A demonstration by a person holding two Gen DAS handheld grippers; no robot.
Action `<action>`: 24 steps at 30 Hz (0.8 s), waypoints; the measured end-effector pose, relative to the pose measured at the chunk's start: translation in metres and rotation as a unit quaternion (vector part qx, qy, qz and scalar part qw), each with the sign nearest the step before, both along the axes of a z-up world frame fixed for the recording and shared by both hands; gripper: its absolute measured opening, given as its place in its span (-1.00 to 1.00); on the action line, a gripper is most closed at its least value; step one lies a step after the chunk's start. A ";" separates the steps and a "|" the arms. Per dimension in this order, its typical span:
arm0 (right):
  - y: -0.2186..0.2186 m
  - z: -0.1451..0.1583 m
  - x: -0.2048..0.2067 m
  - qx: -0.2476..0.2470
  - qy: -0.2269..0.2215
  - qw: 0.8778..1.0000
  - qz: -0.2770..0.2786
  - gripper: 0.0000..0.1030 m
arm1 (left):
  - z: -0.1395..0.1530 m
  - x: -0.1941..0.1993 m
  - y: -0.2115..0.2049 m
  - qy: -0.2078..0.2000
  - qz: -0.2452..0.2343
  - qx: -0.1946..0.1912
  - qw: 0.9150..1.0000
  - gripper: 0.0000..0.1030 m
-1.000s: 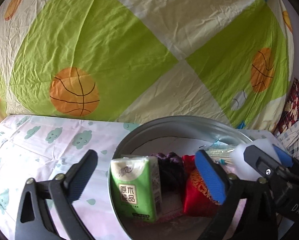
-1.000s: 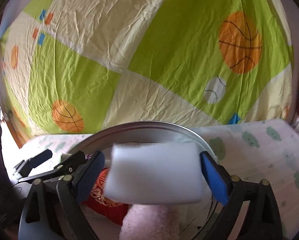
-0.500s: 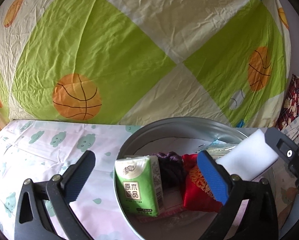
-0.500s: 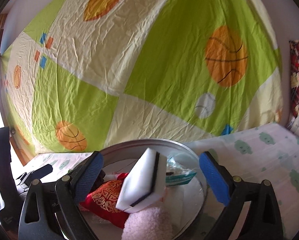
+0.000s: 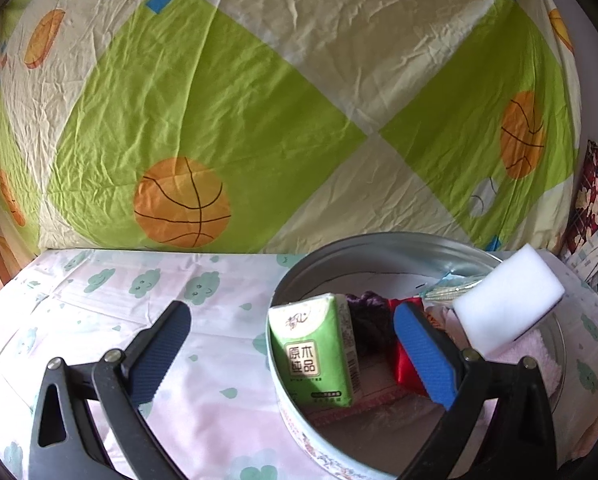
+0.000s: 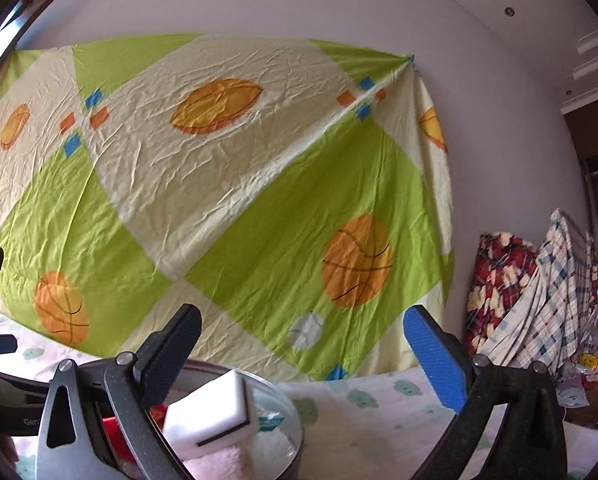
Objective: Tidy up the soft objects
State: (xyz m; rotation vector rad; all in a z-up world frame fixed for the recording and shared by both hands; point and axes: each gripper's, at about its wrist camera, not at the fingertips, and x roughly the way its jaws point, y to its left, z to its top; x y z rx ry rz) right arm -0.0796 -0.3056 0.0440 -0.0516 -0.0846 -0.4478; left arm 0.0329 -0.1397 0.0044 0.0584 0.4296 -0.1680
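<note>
Claws both gape wide and carry nothing: your right claw (image 6: pixel 299 354) is raised above the round tin (image 5: pixel 379 242), your left claw (image 5: pixel 295 354) straddles its rim. The white sponge (image 5: pixel 507 300) lies tilted on the pink towel (image 5: pixel 539 360) inside; nudge it flat.

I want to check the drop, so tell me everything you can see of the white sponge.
The white sponge is a soft-looking foam block, white with a thin dark layer along one face. It lies tilted in the round metal tin, resting on a pink fluffy cloth. No gripper touches it; the right gripper stands open above it.
</note>
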 end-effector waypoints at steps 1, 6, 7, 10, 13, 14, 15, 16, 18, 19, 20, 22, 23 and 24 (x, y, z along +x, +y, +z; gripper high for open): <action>0.000 -0.001 -0.001 0.009 0.003 1.000 0.008 0.99 | -0.001 -0.002 0.001 -0.004 0.002 0.004 1.000 1.00; 0.004 -0.004 -0.004 0.040 0.014 0.999 0.029 0.99 | 0.000 -0.012 0.008 -0.017 0.003 0.012 1.000 1.00; 0.005 -0.006 -0.003 0.047 0.021 0.998 0.032 0.99 | -0.001 -0.014 0.009 -0.020 0.004 0.014 1.000 1.00; 0.006 -0.011 -0.004 0.075 0.044 0.996 0.037 0.99 | -0.003 -0.021 0.011 -0.025 -0.002 0.023 0.999 1.00; 0.006 -0.017 -0.008 0.092 0.056 0.993 0.038 0.99 | -0.004 -0.027 0.011 -0.025 -0.010 0.026 0.999 1.00; 0.007 -0.018 -0.009 0.094 0.058 0.993 0.037 0.99 | -0.005 -0.029 0.011 -0.026 -0.012 0.025 0.999 1.00; 0.008 -0.019 -0.010 0.092 0.060 0.993 0.034 0.99 | -0.006 -0.032 0.012 -0.027 -0.014 0.024 0.999 1.00; 0.009 -0.020 -0.012 0.090 0.061 0.994 0.031 0.99 | -0.007 -0.033 0.012 -0.026 -0.014 0.025 0.999 1.00; 0.010 -0.021 -0.015 0.087 0.061 0.994 0.031 0.99 | -0.008 -0.036 0.011 -0.024 -0.014 0.025 0.999 1.00; 0.011 -0.021 -0.017 0.087 0.061 0.994 0.032 0.99 | -0.009 -0.037 0.011 -0.023 -0.015 0.026 0.999 1.00; 0.012 -0.021 -0.018 0.086 0.060 0.994 0.032 0.99 | -0.010 -0.039 0.011 -0.022 -0.015 0.026 0.999 1.00; 0.013 -0.021 -0.022 0.085 0.056 0.994 0.035 0.99 | -0.012 -0.041 0.012 -0.021 -0.017 0.027 0.999 1.00; 0.014 -0.021 -0.024 0.084 0.054 0.994 0.036 0.99 | -0.011 -0.043 0.012 -0.024 -0.019 0.026 0.999 1.00; 0.015 -0.021 -0.025 0.082 0.052 0.995 0.035 0.99 | -0.012 -0.045 0.013 -0.027 -0.018 0.024 0.999 1.00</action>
